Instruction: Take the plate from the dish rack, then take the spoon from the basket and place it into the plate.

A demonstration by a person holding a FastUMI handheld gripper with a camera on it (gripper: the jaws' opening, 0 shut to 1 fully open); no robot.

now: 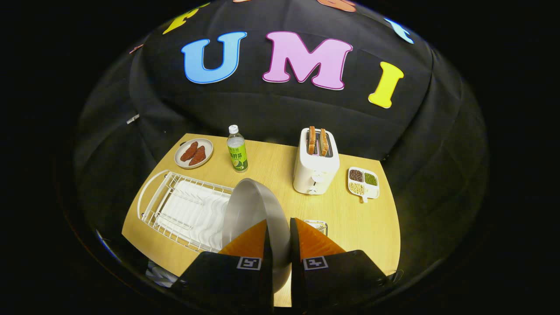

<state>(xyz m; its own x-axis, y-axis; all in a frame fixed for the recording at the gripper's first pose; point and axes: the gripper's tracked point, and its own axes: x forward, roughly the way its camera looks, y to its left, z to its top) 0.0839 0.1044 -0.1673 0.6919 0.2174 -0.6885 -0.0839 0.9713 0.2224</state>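
My gripper is shut on the rim of a grey plate, which stands on edge between the fingers, lifted above the table. The white wire dish rack lies just left of the plate on the wooden table. A small part of a wire basket peeks out just beyond the right finger; the fingers hide what is in it.
A white toaster with two bread slices stands ahead on the right. A green-labelled bottle and a small plate with brown food sit at the back left. At the right stands a divided white dish of beans.
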